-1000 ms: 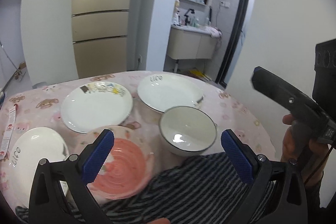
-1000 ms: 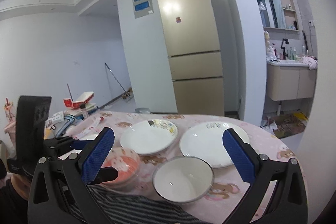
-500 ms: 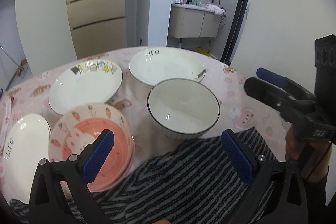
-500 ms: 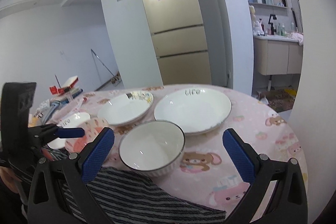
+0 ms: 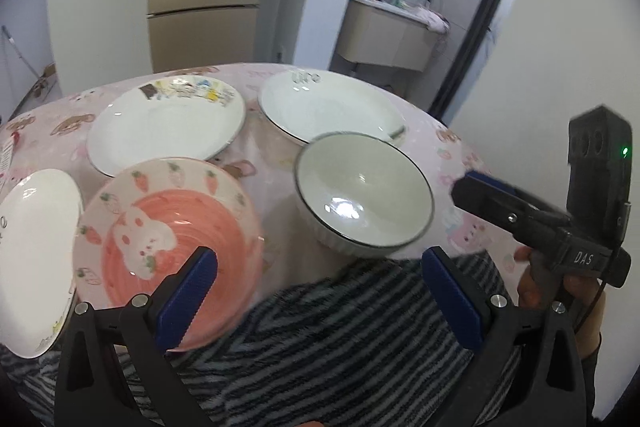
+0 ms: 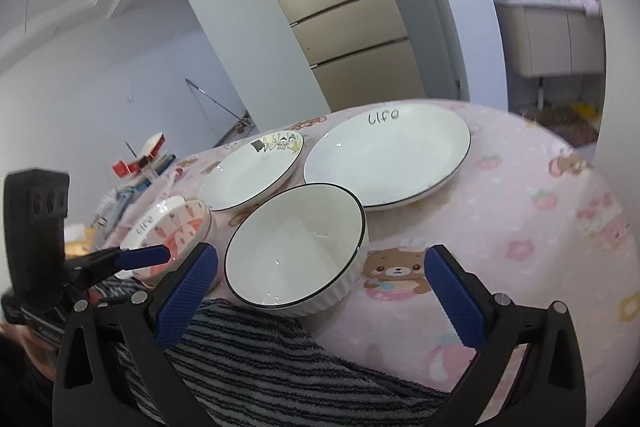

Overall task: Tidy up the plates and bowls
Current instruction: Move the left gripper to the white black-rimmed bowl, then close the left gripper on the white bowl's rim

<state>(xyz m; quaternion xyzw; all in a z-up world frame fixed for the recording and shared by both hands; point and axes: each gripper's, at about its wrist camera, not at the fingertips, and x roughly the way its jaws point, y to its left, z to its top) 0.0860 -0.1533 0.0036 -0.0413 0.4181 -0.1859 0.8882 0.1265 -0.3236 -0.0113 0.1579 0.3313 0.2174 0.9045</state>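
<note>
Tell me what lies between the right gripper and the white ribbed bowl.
In the right wrist view, only the striped towel's edge lies between the right gripper and the white ribbed bowl.

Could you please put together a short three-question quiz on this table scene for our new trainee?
1. True or false: the left tongs are shut on the pink rabbit bowl.
2. Which dish lies nearest the right tongs? A) the cartoon-print plate B) the white ribbed bowl C) the large "Life" plate
3. Fill in: the near edge of the table is covered by a ______ cloth.

Key
1. False: both pairs of tongs are open and hold nothing.
2. B
3. Striped, in black and grey.
</note>
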